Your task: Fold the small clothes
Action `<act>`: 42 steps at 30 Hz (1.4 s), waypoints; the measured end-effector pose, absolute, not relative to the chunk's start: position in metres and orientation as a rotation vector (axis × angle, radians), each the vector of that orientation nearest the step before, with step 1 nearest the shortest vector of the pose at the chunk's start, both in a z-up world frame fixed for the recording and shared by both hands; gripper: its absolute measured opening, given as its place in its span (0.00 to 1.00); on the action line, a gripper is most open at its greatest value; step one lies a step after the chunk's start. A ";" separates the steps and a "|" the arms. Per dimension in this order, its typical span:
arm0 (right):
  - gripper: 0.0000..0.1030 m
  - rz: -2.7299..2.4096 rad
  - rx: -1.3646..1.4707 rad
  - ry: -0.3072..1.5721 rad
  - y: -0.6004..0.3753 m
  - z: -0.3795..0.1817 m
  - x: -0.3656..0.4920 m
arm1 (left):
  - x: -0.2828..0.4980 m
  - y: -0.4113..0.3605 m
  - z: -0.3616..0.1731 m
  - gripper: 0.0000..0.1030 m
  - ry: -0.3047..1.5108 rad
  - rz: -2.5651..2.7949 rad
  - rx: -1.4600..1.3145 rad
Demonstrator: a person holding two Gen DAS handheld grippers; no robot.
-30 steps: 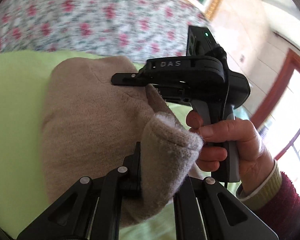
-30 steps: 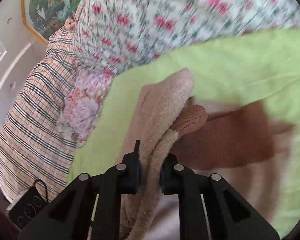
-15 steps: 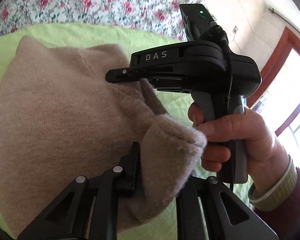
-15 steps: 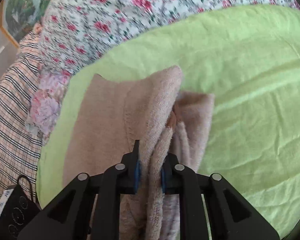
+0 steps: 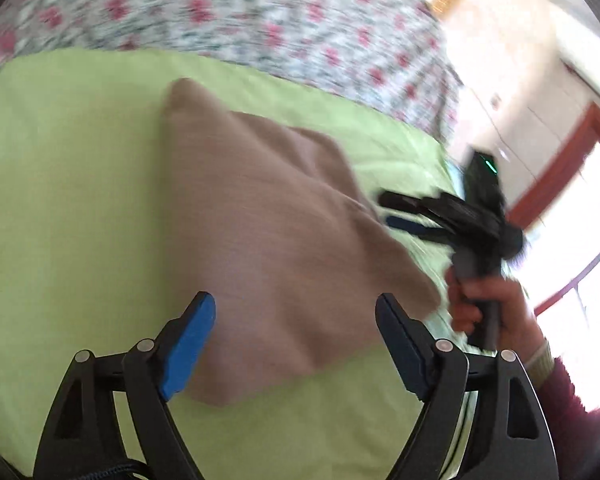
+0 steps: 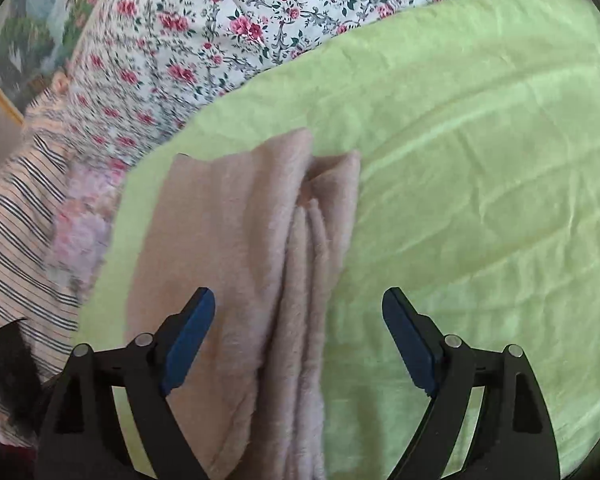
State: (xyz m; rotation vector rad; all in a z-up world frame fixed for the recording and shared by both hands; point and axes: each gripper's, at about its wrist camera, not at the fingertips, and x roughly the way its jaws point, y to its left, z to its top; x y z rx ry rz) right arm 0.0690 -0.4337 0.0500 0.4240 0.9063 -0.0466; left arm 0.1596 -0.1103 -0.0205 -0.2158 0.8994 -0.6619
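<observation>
A small beige knit garment (image 5: 276,240) lies folded on the green sheet (image 5: 72,200). My left gripper (image 5: 296,340) is open and empty just above its near edge. The right gripper (image 5: 396,210) shows in the left wrist view at the garment's right side, held in a hand, jaws apart. In the right wrist view the garment (image 6: 236,264) lies in stacked folds, and my right gripper (image 6: 298,336) is open over its near end, holding nothing.
A floral quilt (image 6: 228,32) lies beyond the green sheet (image 6: 480,160). A striped cloth (image 6: 16,232) and a black device (image 6: 4,364) sit at the left. A window with a red frame (image 5: 572,168) is at the right.
Both grippers have opened and let go of the garment. It now lies flat on the sheet. Both grippers have pulled back from it.
</observation>
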 end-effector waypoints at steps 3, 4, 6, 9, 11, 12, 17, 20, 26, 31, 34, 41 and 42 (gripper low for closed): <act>0.84 -0.011 0.439 0.927 -0.429 0.044 0.080 | 0.187 -0.093 -0.034 0.81 0.963 -0.619 -0.277; 0.84 0.008 0.449 0.941 -0.427 0.041 0.084 | 0.197 -0.089 -0.042 0.81 0.997 -0.620 -0.305; 0.84 0.020 0.456 0.977 -0.426 0.031 0.095 | 0.216 -0.087 -0.054 0.81 1.044 -0.625 -0.341; 0.84 0.033 0.467 1.007 -0.425 0.019 0.107 | 0.250 -0.091 -0.071 0.81 1.103 -0.647 -0.403; 0.84 0.054 0.499 1.006 -0.427 0.015 0.112 | 0.264 -0.095 -0.078 0.83 1.120 -0.689 -0.447; 0.81 0.057 0.508 1.006 -0.428 0.014 0.114 | 0.270 -0.097 -0.080 0.83 1.122 -0.700 -0.458; 0.37 0.062 0.554 1.021 -0.424 0.007 0.116 | 0.283 -0.102 -0.082 0.49 1.092 -0.765 -0.464; 0.33 0.075 0.547 0.986 -0.405 0.018 0.110 | 0.268 -0.095 -0.066 0.38 1.048 -0.768 -0.439; 0.32 0.231 0.589 0.972 -0.335 0.016 0.094 | 0.207 -0.037 -0.017 0.37 0.984 -0.710 -0.346; 0.32 0.357 0.586 1.013 -0.263 -0.015 0.093 | 0.165 0.036 -0.008 0.37 1.004 -0.603 -0.346; 0.32 0.362 0.587 1.054 -0.243 -0.038 0.093 | 0.154 0.063 -0.025 0.38 1.031 -0.556 -0.380; 0.64 0.216 0.491 1.076 -0.250 -0.034 0.084 | 0.155 0.092 -0.058 0.57 1.030 -0.540 -0.507; 0.70 0.183 0.463 1.064 -0.251 -0.027 0.083 | 0.159 0.096 -0.057 0.61 1.016 -0.534 -0.518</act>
